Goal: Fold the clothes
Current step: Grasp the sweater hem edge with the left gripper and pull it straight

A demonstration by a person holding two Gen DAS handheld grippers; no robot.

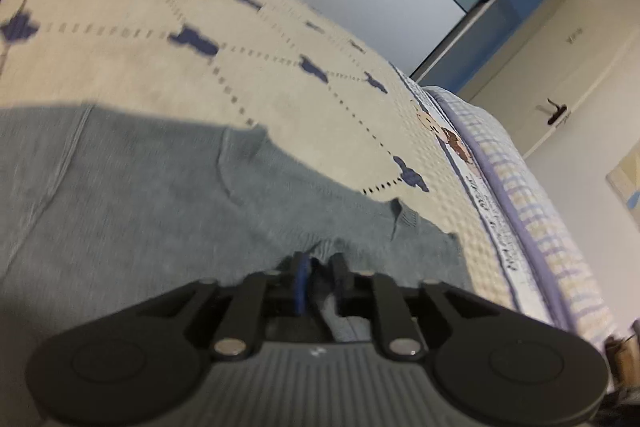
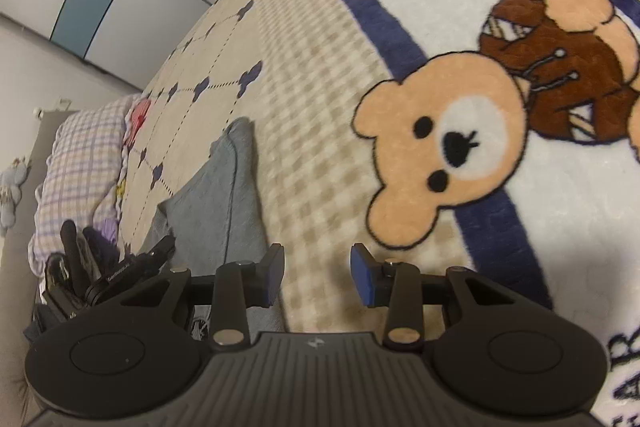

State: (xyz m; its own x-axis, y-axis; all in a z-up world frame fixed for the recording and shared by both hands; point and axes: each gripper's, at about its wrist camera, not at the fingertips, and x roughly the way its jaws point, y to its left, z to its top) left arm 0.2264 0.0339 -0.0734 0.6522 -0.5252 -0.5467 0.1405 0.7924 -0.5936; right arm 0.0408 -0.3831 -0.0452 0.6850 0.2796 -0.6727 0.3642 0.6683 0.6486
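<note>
left gripper (image 1: 320, 267): jaws a bit apart, fold of the grey sweater (image 1: 140, 195) sits between them, can't tell if they're pinching it
right gripper (image 2: 317, 277): open, nothing in it, over the bear blanket (image 2: 320, 147)
sweater: flat on the blanket
far end: checked pillow (image 2: 80, 163)

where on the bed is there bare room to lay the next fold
Free: blanket between the grey garment and the bear print. Crowded: the clothes pile beyond the garment.

Grey-blue knit garment (image 1: 140, 187) on cream checked, bear-printed blanket (image 2: 320, 155).
</note>
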